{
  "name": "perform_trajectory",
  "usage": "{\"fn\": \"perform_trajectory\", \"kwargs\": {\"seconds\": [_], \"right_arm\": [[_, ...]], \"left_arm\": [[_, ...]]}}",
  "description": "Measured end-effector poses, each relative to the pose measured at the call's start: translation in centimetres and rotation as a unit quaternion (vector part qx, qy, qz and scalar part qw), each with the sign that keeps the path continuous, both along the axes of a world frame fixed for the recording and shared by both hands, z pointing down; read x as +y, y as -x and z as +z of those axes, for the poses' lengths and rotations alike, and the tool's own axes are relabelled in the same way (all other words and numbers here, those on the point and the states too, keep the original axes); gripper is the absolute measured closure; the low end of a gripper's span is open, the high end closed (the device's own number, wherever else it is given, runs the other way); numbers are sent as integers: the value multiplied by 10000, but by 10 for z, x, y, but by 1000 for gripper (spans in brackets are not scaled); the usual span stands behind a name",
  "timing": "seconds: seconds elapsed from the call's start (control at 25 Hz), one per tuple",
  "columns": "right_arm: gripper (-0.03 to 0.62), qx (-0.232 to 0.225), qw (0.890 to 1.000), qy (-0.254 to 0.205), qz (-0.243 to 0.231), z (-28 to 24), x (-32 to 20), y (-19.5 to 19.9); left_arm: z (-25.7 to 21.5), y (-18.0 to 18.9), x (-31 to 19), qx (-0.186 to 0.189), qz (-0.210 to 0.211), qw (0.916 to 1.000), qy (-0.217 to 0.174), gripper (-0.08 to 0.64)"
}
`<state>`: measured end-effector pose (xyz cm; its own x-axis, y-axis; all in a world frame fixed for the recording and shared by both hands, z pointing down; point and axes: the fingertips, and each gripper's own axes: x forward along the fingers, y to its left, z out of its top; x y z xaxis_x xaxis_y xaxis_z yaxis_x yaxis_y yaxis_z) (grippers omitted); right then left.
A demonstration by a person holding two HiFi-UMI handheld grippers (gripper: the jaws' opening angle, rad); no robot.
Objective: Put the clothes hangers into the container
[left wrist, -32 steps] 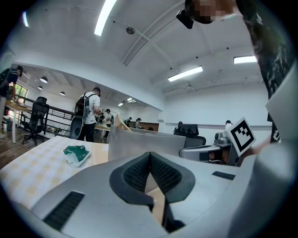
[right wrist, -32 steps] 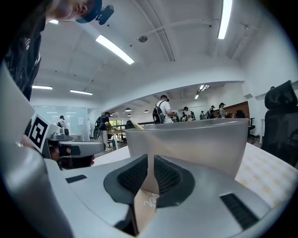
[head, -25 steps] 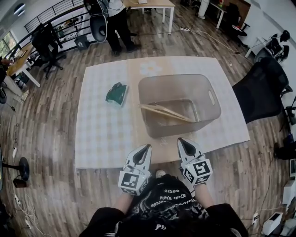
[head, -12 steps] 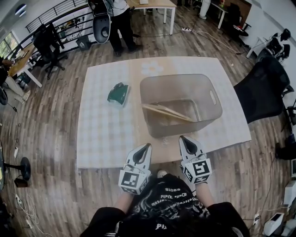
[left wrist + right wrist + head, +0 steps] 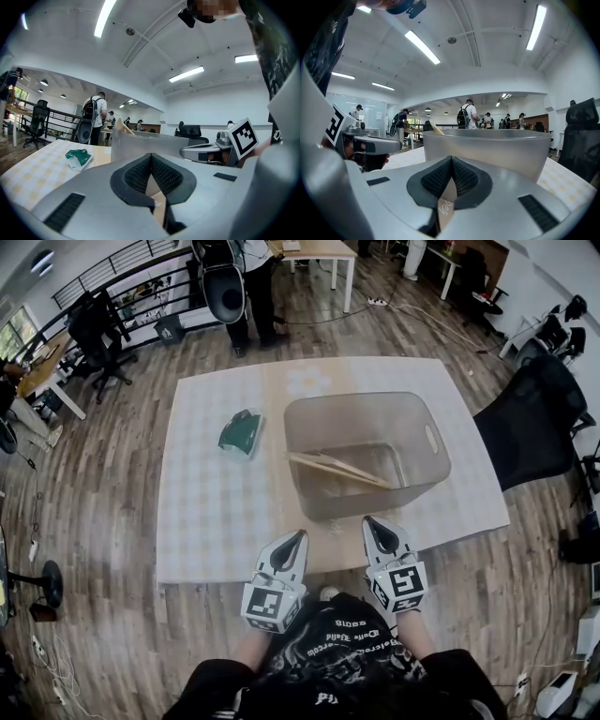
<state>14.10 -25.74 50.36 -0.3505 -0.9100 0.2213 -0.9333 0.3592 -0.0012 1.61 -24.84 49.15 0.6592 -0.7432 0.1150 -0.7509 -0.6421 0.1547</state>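
**Both grippers closed and empty at the table's near edge; wooden hangers lie in the container**

The left gripper [image 5: 299, 537] and the right gripper [image 5: 369, 522] are held side by side, close to the person's body, just over the near edge of the table [image 5: 211, 512]. Both point away from the person, toward the container. In each gripper's own view the two ribbed pads are pressed together, tip against tip, with nothing pinched between them.

The translucent plastic container [image 5: 375, 501] stands on the checked table cover, right of the table's middle and just beyond the gripper tips. An oval handle slot shows in its right-hand wall. Inside it lie the wooden clothes hangers [image 5: 337, 468], slanting across the bottom from the left wall toward the near right. One wooden end pokes up above the rim on the left side, as both gripper views show.

To the left of the container, apart from it, a small green and white thing [image 5: 240, 431] lies flat on the cover. It may be a folded cloth or a packet; the view is too coarse to tell.

A black office chair [image 5: 530, 418] stands by the table's right side. A person with a backpack [image 5: 246, 282] stands beyond the far edge.
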Motion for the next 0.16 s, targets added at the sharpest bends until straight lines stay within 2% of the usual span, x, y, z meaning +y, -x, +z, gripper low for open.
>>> {"fn": "perform_trajectory", "kwargs": {"seconds": [0.16], "right_arm": [[586,35,10000,8,-8,2,-1,0]], "left_arm": [[2,-1,-2,2,-2,10000,-3,540]]}}
